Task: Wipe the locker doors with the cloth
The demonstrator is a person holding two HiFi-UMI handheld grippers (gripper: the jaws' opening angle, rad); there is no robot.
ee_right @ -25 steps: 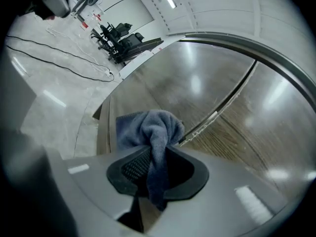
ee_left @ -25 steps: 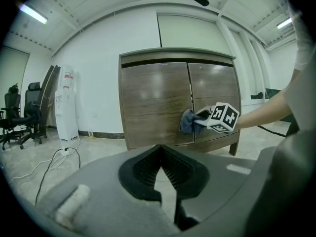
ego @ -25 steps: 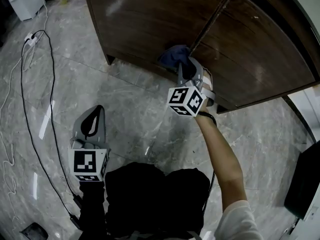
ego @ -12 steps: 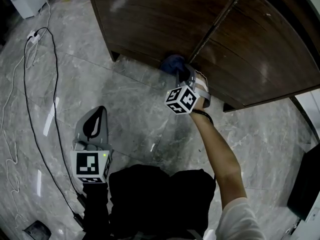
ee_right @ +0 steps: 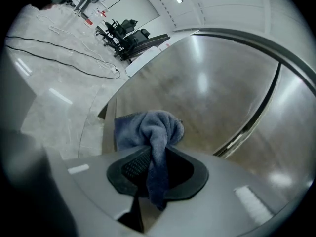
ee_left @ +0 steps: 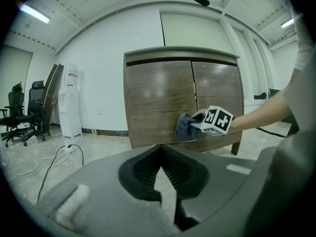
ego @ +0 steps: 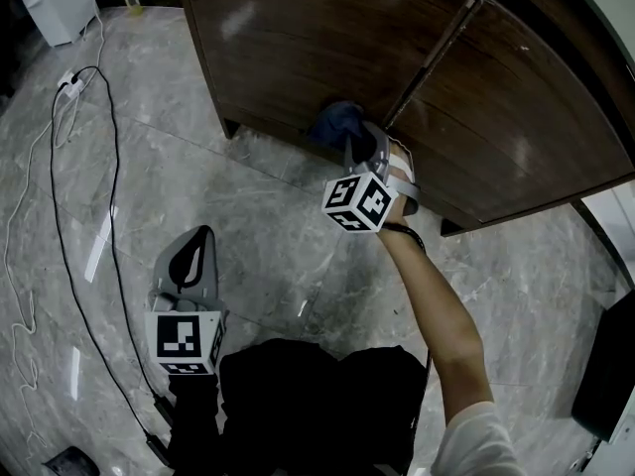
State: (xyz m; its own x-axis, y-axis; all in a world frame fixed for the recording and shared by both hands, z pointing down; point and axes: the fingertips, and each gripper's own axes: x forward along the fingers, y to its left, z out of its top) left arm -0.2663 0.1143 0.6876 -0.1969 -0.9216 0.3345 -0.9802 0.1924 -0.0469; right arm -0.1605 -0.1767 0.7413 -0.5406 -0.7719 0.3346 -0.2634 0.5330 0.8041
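Your right gripper's (ee_right: 154, 158) jaws are pinched partway closed on a fold of the blue-grey terry cloth (ee_right: 150, 127). The bunched bulk of it stands just ahead of the jaws and a short tail hangs down behind them. That bunch is pressed on the lower part of the left door of the dark brown wooden locker (ego: 327, 38), with the seam between the two doors (ee_right: 252, 125) just to the right of the jaws. Your left gripper's (ee_left: 162, 154) jaws are closed together with nothing in them, held low and well back from the locker.

The grip looks thin, since only a narrow strip of cloth sits between the pads. A hard drag across the wood could pull it free. If the bunch slides aside, the bare jaw tips could meet the door and mark the finish. Running rightward from the jaws, the cloth could catch in the seam and tug a door open.

A thin black cable (ego: 60, 216) lies on the floor off to the left of your left jaws, so mind your feet.

The locker is the only container here. Both doors are shut, and what it holds cannot be seen.
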